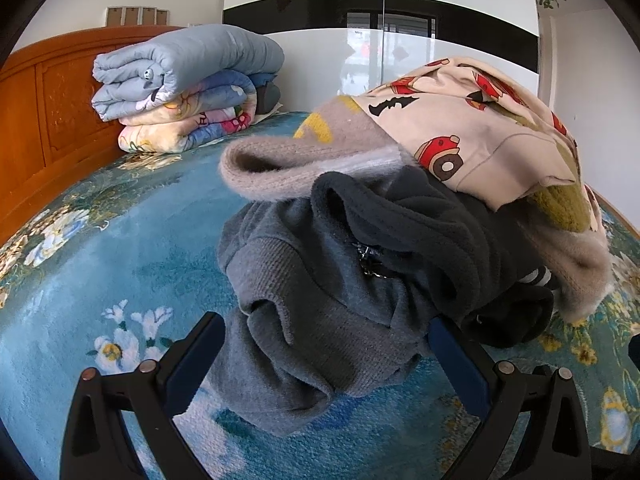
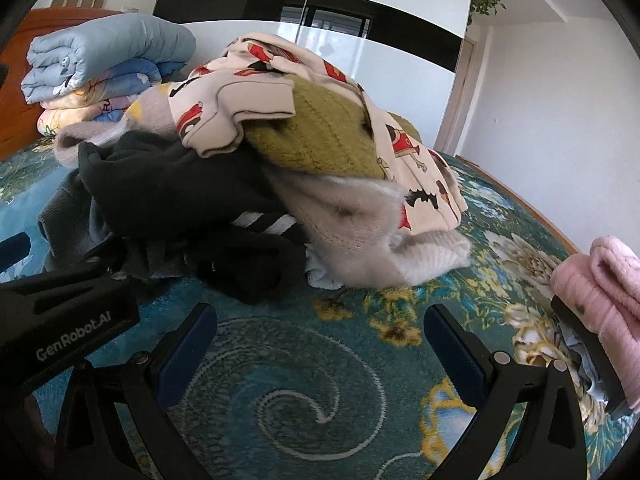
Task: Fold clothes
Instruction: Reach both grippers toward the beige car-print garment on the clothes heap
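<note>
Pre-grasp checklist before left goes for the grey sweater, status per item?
1. Left gripper open: ok, jaws wide.
2. Grey sweater between the left fingers: ok, its hem lies in the gap.
3. Sweater free of the pile: not ok, black fleece and cartoon-print garment lie over it.
4. Right gripper open and empty: ok, above bare blue floral bedspread.
5. Zipper snag-free: cannot tell.
</note>
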Motion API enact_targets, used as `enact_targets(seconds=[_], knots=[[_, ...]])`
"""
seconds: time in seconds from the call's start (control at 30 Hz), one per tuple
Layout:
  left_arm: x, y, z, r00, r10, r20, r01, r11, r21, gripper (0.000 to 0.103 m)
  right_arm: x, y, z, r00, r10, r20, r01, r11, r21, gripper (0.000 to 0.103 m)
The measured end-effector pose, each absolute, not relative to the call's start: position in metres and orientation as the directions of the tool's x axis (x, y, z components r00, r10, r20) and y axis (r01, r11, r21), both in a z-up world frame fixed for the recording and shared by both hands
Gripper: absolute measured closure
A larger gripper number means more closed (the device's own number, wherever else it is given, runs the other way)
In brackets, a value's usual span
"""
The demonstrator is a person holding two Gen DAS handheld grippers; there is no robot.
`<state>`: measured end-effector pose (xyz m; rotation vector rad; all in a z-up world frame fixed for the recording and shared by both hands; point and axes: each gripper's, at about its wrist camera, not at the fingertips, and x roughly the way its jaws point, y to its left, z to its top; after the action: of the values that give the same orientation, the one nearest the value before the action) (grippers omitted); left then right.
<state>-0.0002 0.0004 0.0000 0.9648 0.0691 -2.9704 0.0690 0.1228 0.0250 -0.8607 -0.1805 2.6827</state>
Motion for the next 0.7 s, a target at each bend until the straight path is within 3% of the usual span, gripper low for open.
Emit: enact_targets(seconds=[0.7], knots=[[0.003,0.003,-0.001,-0.801,0.008,-0.598,0.014,-0.999,-0.031,0.0,0.07,0.122,0.023,-0.77,0.337,-0.542,-0.261,-0.941,-0.214,0.0]])
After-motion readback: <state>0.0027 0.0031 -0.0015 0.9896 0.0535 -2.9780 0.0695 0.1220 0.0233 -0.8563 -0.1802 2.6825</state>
